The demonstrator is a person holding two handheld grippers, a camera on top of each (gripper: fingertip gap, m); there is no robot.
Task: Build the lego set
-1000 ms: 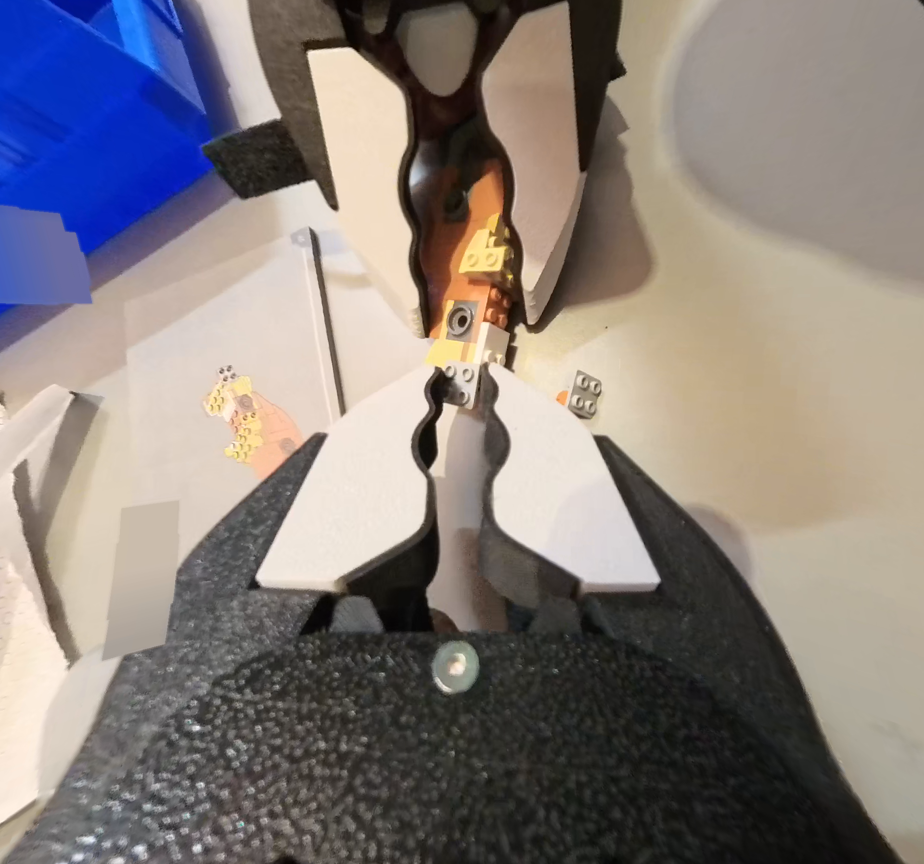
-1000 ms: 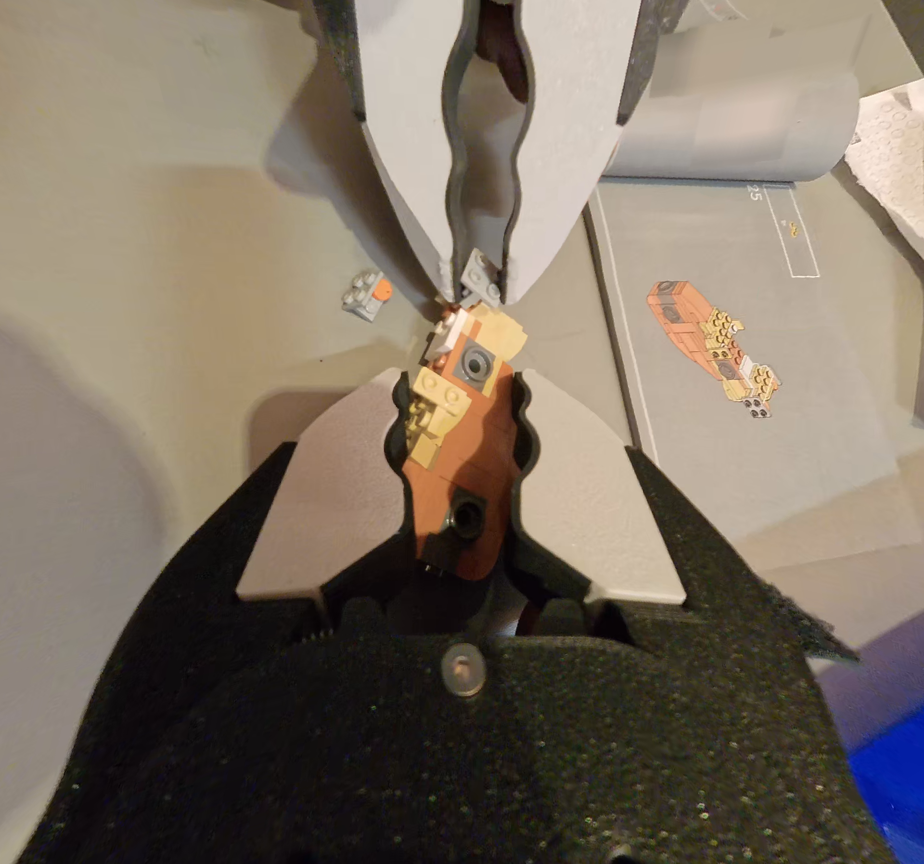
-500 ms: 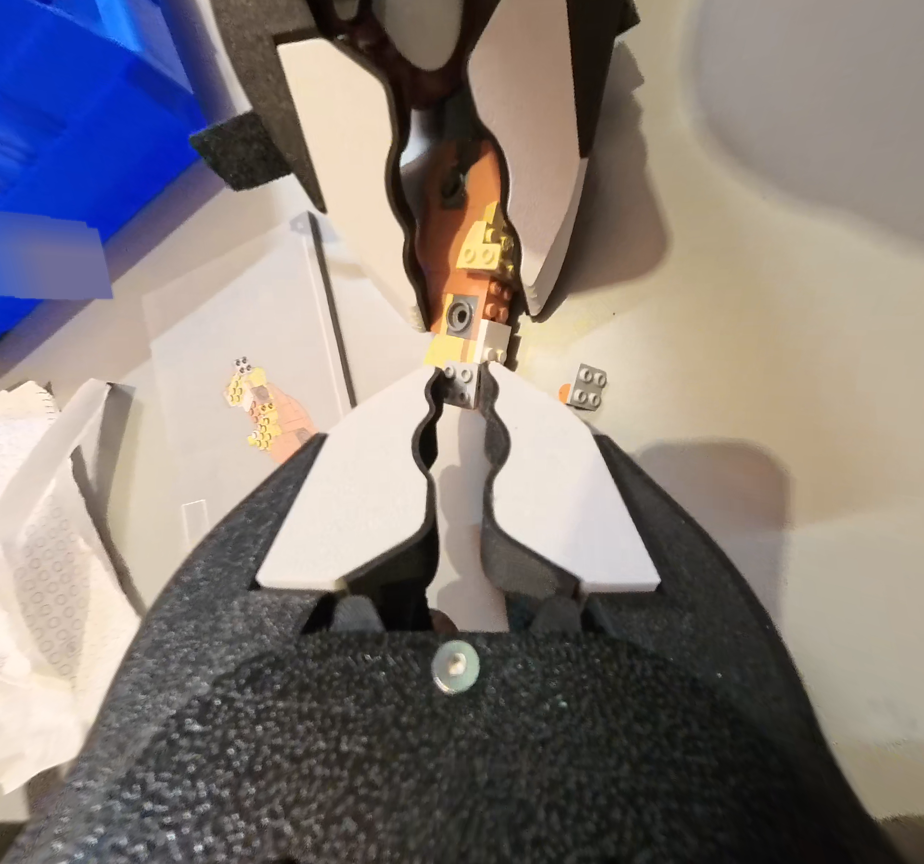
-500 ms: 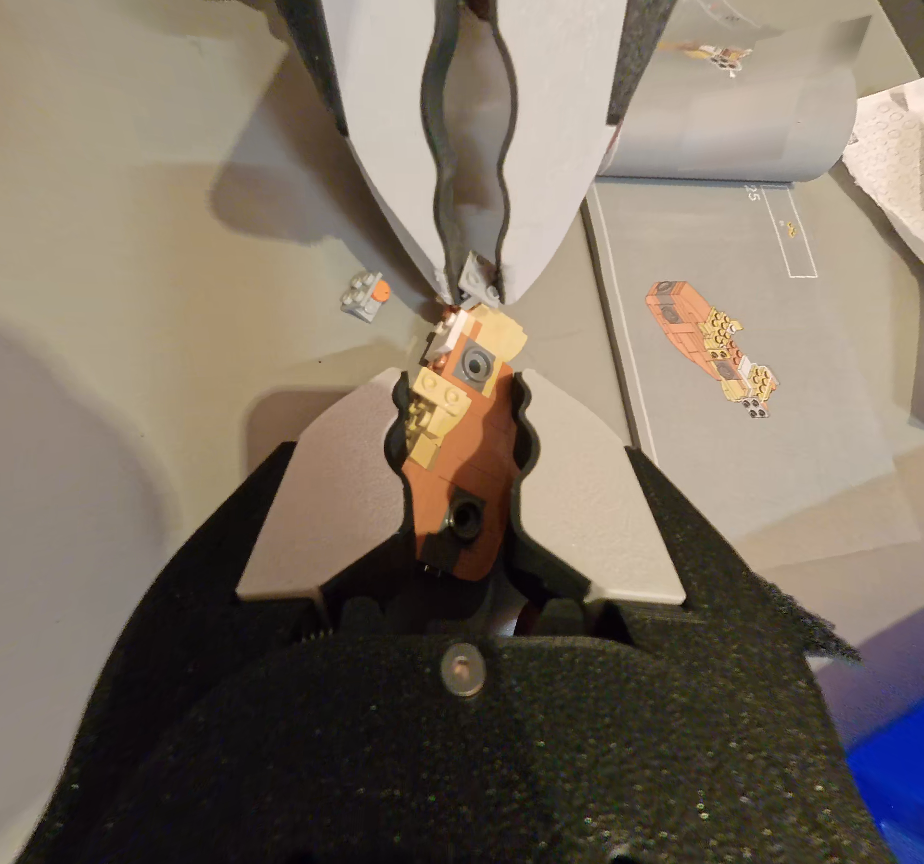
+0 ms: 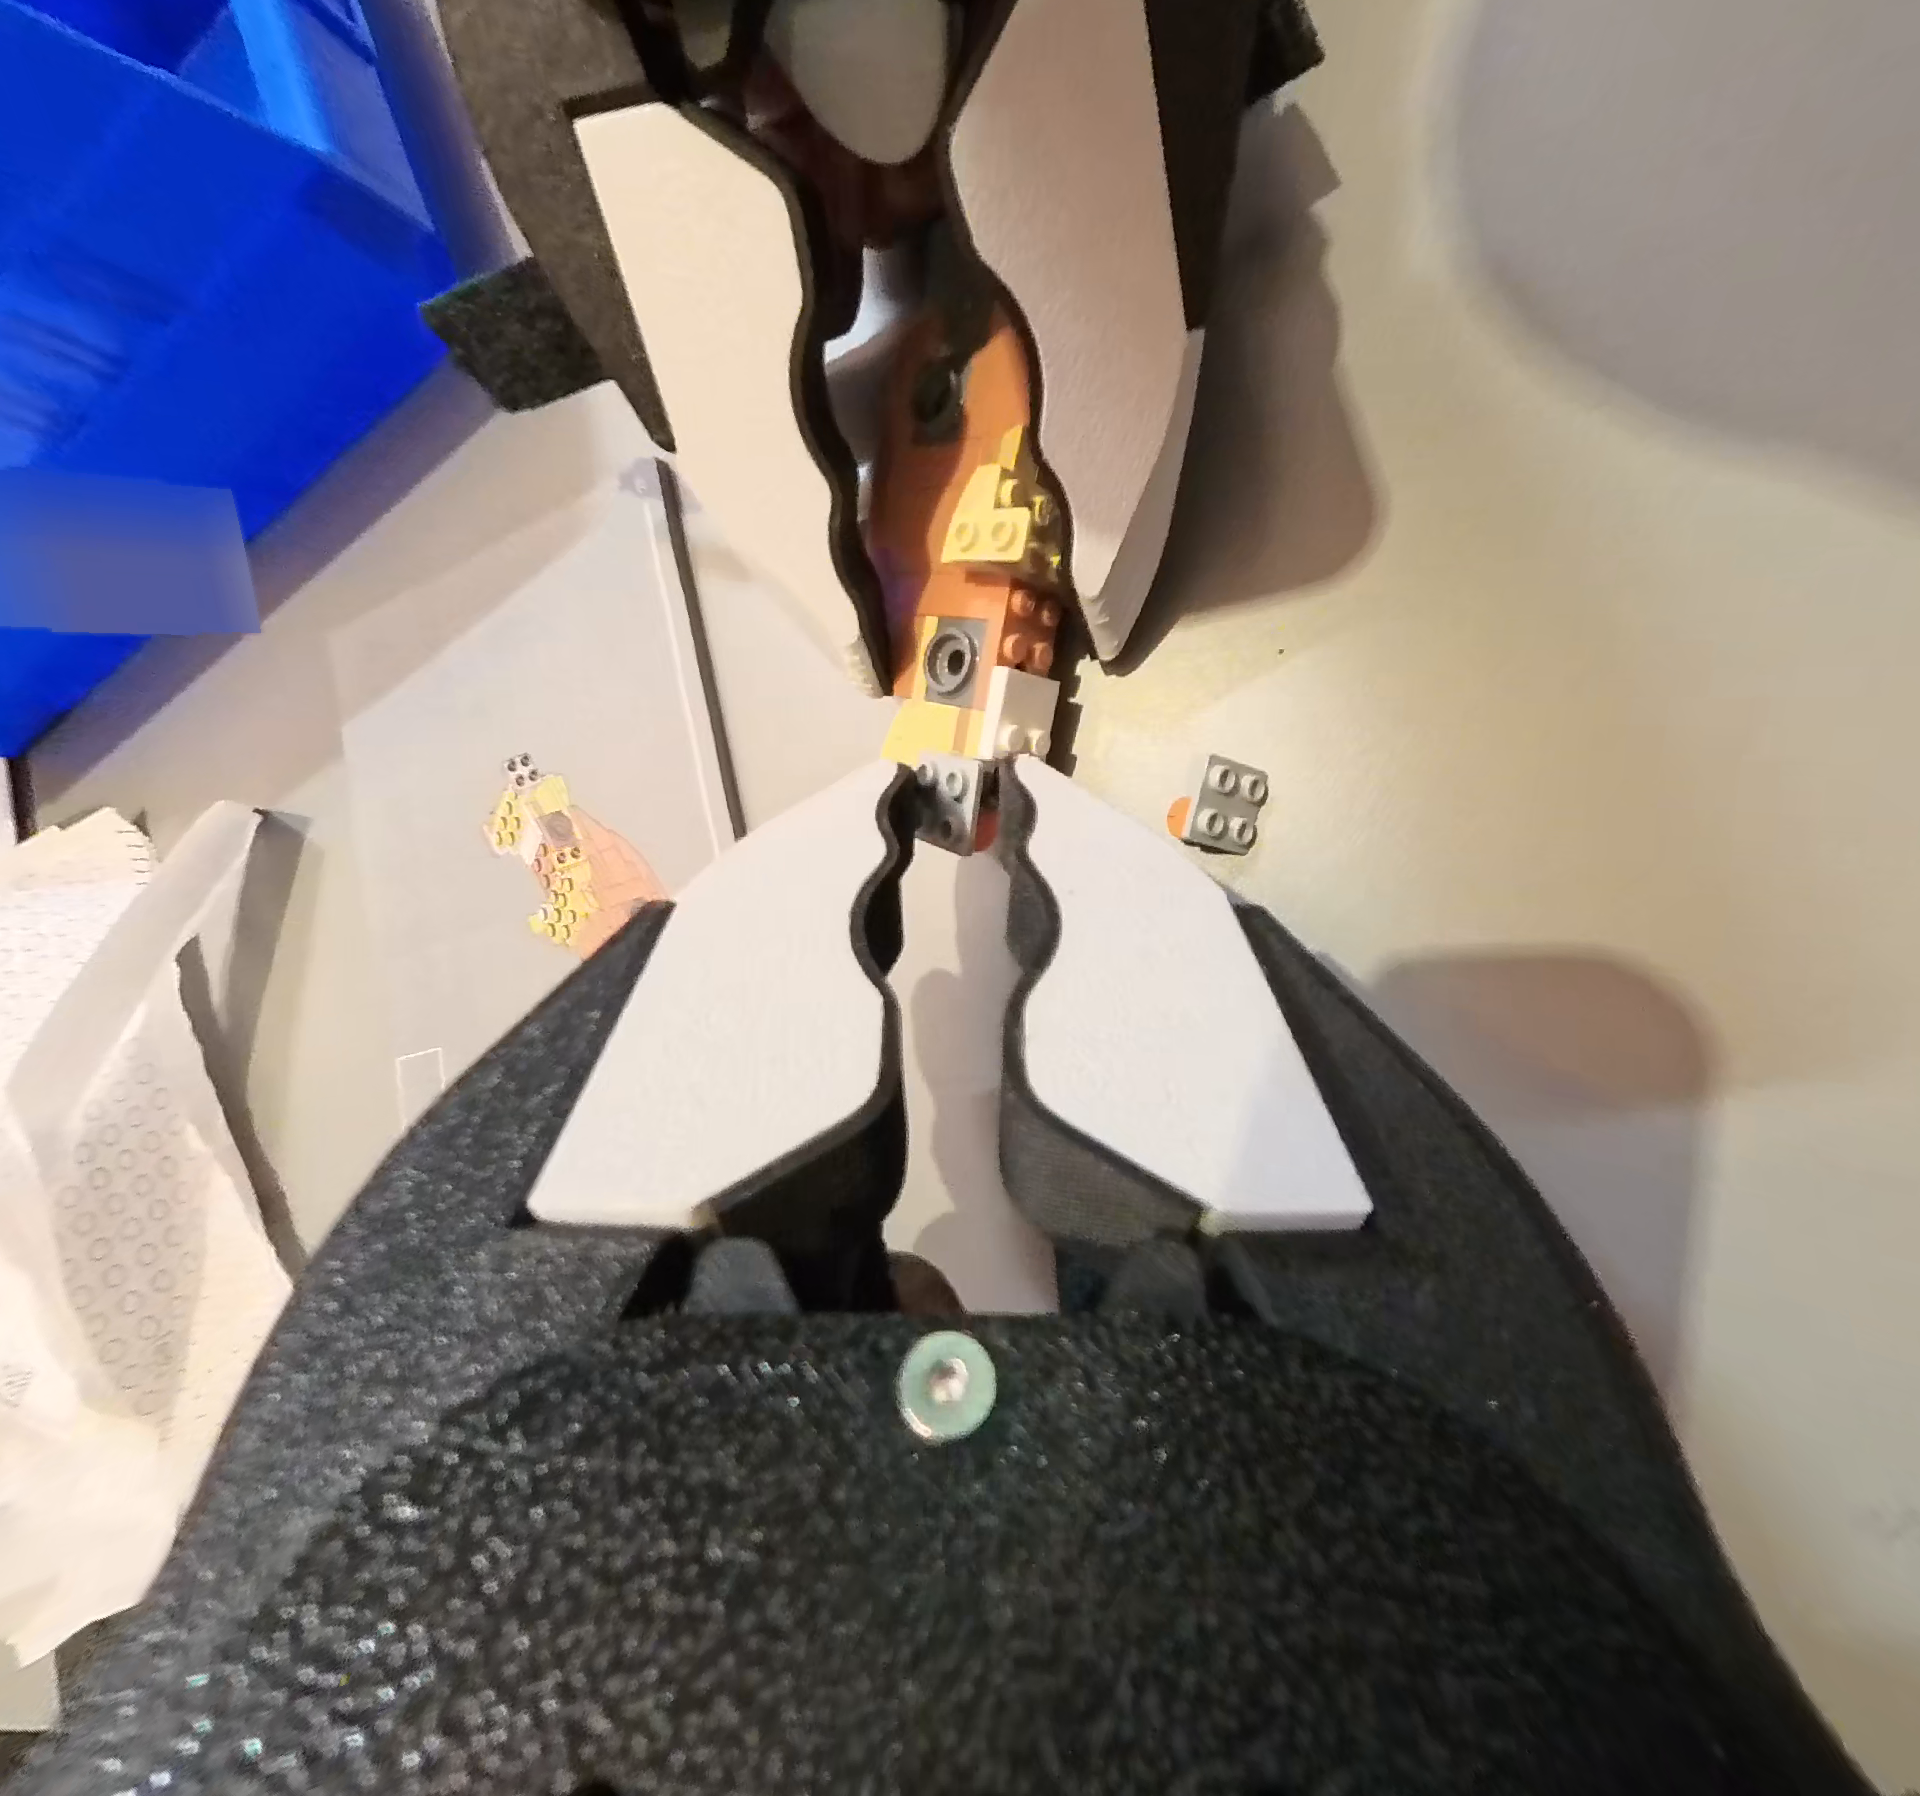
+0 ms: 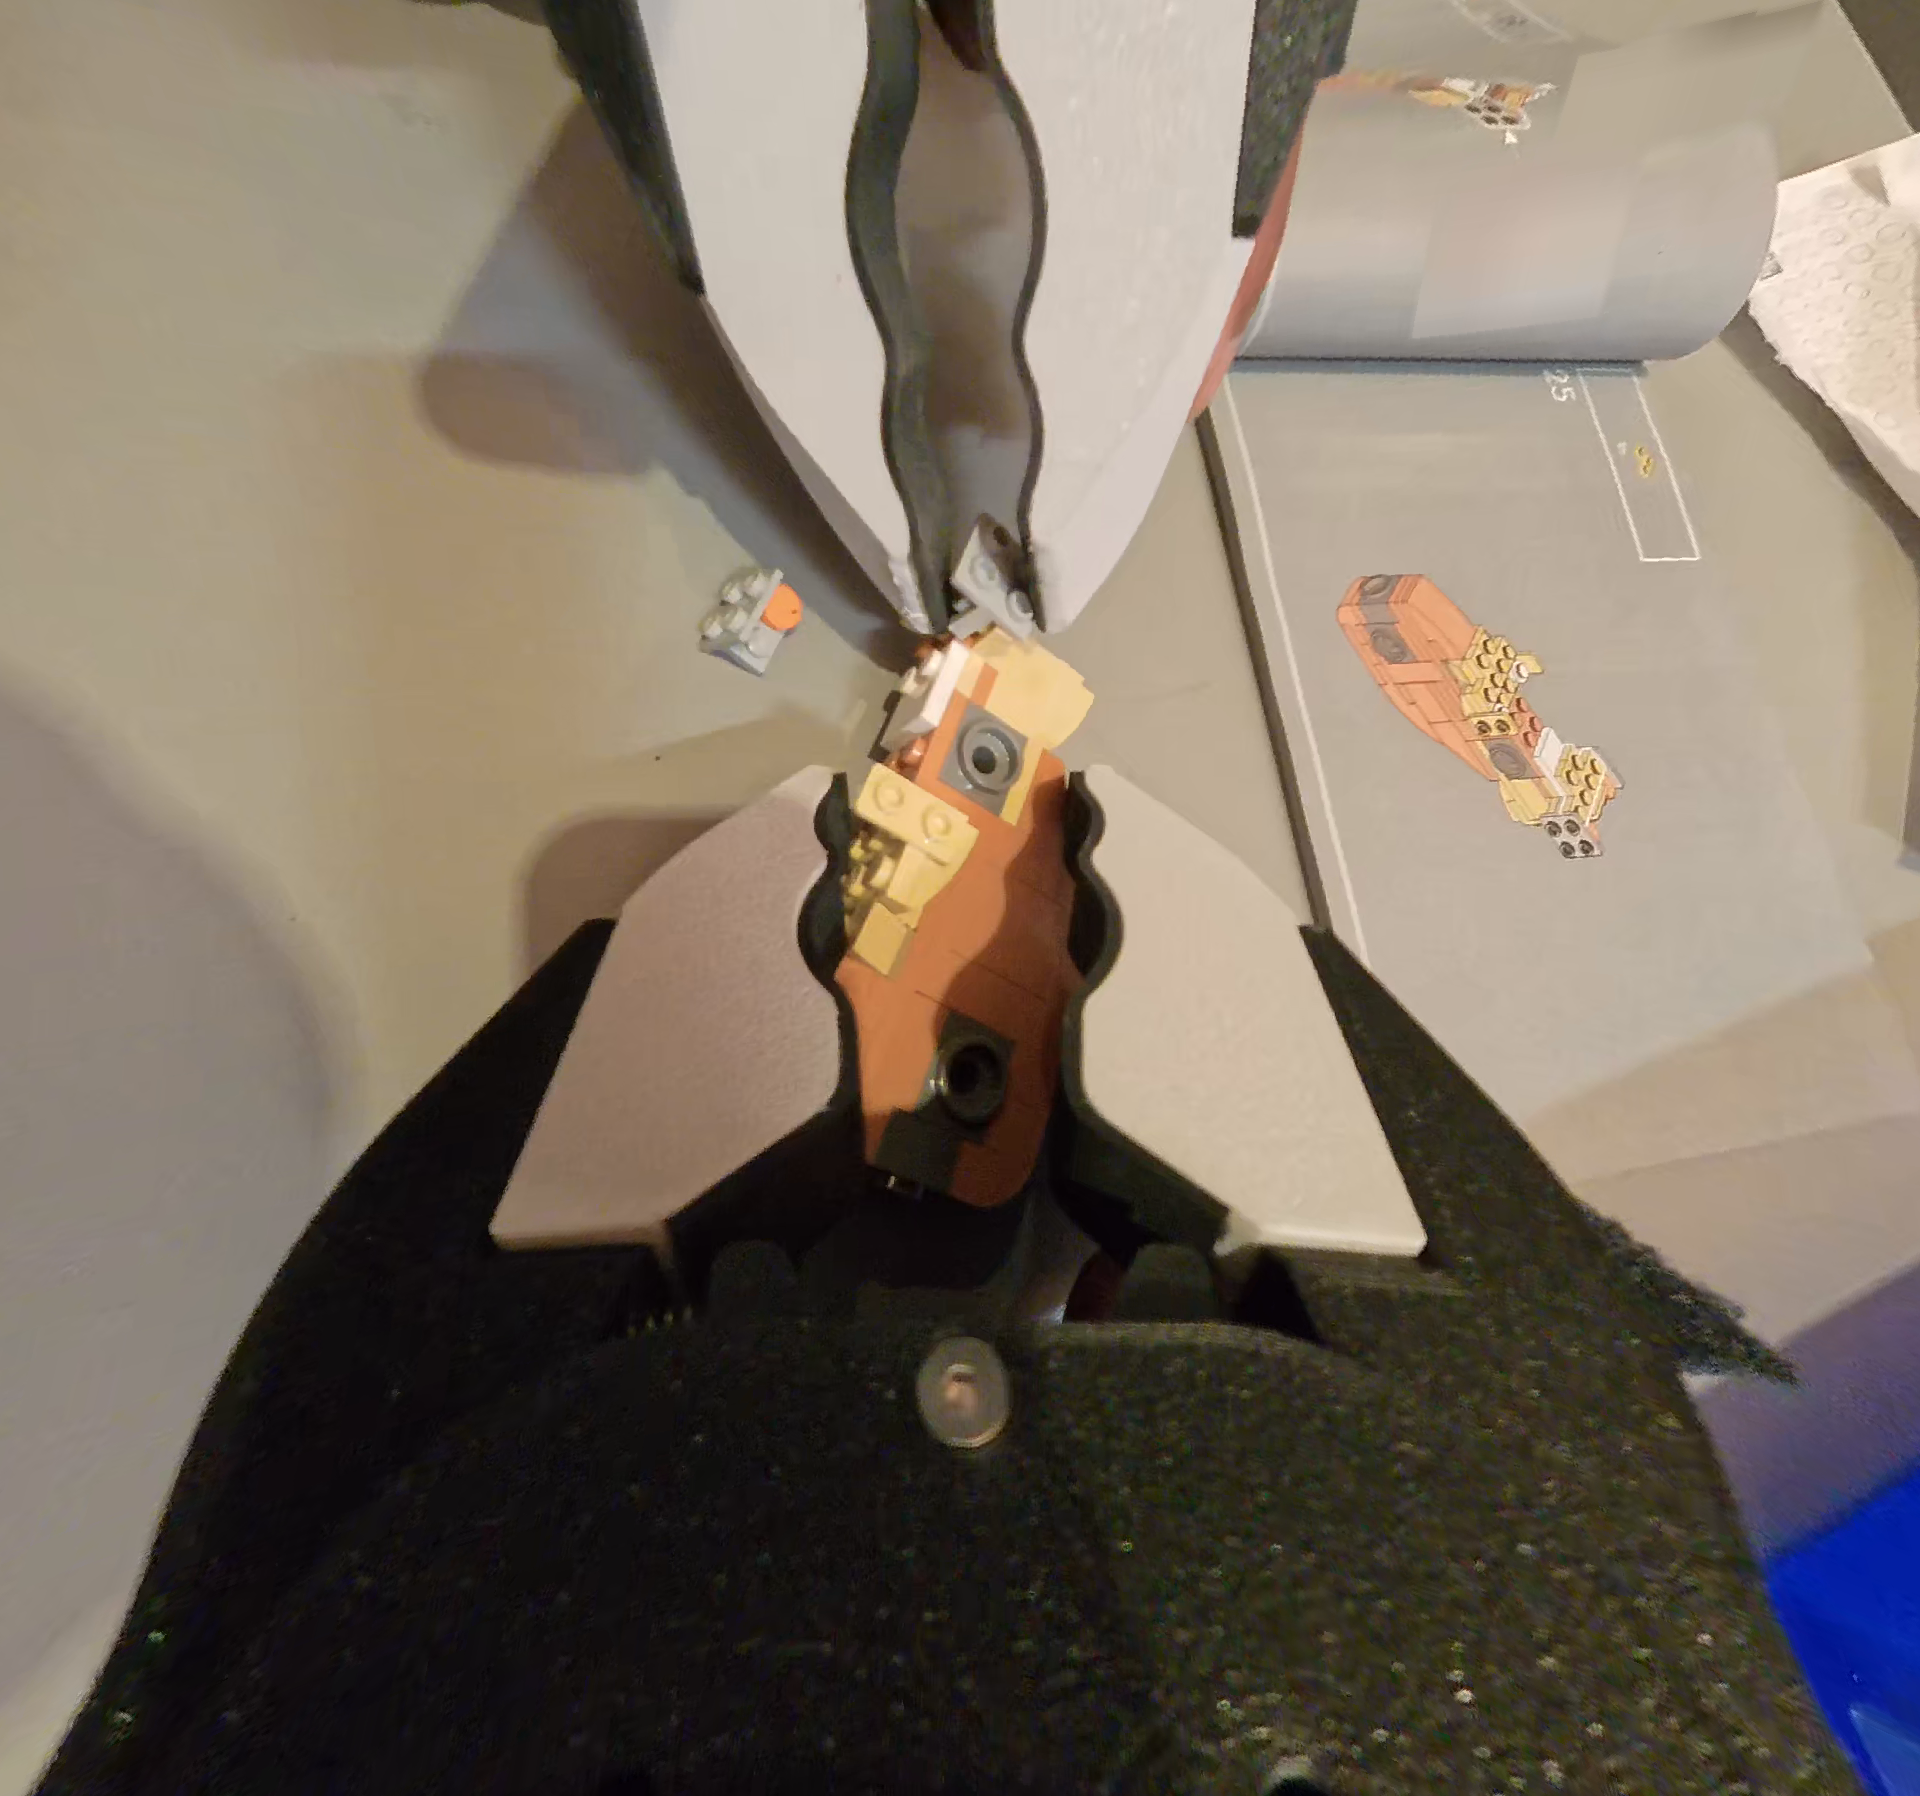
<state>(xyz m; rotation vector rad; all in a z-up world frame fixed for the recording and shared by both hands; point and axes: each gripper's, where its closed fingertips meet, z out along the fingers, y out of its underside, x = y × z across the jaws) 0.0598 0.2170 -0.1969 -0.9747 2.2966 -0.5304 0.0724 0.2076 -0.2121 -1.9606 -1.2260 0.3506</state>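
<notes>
My right gripper (image 6: 951, 801) is shut on a brown Lego model (image 6: 966, 967) with tan and white bricks at its front end. My left gripper (image 5: 951, 801) is shut on a small grey plate (image 5: 954, 804) at its fingertips. The two grippers face each other tip to tip above the table. The grey plate (image 6: 992, 577) touches the model's tan and white end (image 5: 977, 718). In the left wrist view the right gripper (image 5: 977, 666) comes in from the top. In the right wrist view the left gripper (image 6: 977, 593) does the same.
A loose grey plate with an orange piece (image 5: 1229, 801) lies on the table beside the tips, also in the right wrist view (image 6: 743, 619). An open instruction booklet (image 6: 1455, 707) lies nearby. A white plastic bag (image 5: 83, 1071) and a blue bin (image 5: 156, 292) are at the side.
Both grippers keep their hold and the grey plate stays against the model's end. The left wrist view has shifted a little, so more of the white bag shows.
</notes>
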